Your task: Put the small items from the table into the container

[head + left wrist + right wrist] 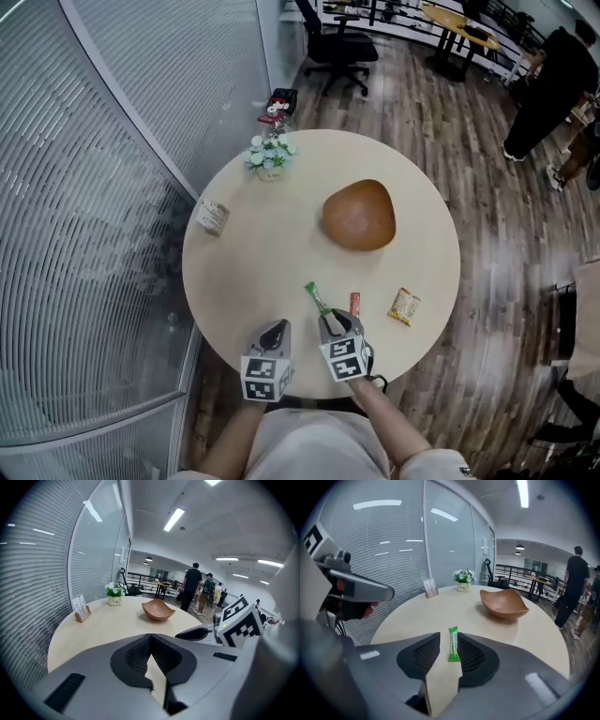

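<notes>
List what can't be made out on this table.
- Green stick packet: near end hidden under the right gripper in the head view; print too small in the right gripper view.
- Red packet: lower part behind that gripper in the head view; in neither gripper view.
- Yellow packet: head view only, print too small.
- Card stand: text too small in every view.

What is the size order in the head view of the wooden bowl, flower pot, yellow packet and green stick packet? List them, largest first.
1. wooden bowl, clearly largest
2. flower pot, counting its blooms
3. yellow packet
4. green stick packet: about as long as the yellow one but much slimmer, so this last ranking is close
</notes>
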`<action>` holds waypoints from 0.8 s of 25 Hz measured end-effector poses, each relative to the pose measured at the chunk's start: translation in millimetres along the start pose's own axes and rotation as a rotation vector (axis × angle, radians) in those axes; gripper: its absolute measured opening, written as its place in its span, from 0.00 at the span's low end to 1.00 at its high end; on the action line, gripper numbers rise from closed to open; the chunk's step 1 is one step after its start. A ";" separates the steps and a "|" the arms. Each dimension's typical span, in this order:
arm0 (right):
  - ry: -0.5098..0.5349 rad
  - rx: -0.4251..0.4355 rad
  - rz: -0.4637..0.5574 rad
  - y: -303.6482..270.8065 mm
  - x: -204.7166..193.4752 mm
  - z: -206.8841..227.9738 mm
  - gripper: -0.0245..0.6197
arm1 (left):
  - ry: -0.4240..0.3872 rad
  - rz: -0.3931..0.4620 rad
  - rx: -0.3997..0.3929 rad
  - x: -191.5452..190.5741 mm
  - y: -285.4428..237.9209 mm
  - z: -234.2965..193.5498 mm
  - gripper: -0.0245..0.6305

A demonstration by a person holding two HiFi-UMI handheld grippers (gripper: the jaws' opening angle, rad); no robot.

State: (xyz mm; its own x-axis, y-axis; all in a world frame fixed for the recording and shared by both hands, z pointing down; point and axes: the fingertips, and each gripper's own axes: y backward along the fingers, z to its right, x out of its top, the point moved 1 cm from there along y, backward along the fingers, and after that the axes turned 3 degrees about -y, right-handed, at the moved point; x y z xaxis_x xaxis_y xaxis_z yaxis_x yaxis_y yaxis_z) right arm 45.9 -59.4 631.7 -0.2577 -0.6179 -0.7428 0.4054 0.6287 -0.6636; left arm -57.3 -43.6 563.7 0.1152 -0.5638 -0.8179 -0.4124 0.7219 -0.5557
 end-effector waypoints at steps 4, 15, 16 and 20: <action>0.042 0.019 -0.102 -44.9 -13.9 9.1 0.21 | 0.033 -0.019 0.044 -5.1 -1.4 -15.4 0.05; 0.064 0.019 -0.296 -120.7 -42.2 20.8 0.24 | 0.091 -0.062 0.116 -18.5 -1.6 -56.2 0.05; 0.065 0.013 -0.306 -121.5 -43.9 21.8 0.22 | 0.093 -0.065 0.117 -19.6 -2.3 -57.1 0.05; 0.074 0.001 -0.324 -122.9 -48.3 23.9 0.13 | 0.096 -0.070 0.118 -19.0 -7.4 -58.7 0.05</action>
State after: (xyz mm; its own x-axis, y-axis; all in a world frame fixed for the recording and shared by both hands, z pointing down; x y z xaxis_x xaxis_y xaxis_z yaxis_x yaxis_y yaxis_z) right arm 29.5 -118.2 751.2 -0.4362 -0.7499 -0.4973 0.2927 0.4044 -0.8665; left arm -109.5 -61.8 592.1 0.0507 -0.6461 -0.7615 -0.2970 0.7183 -0.6292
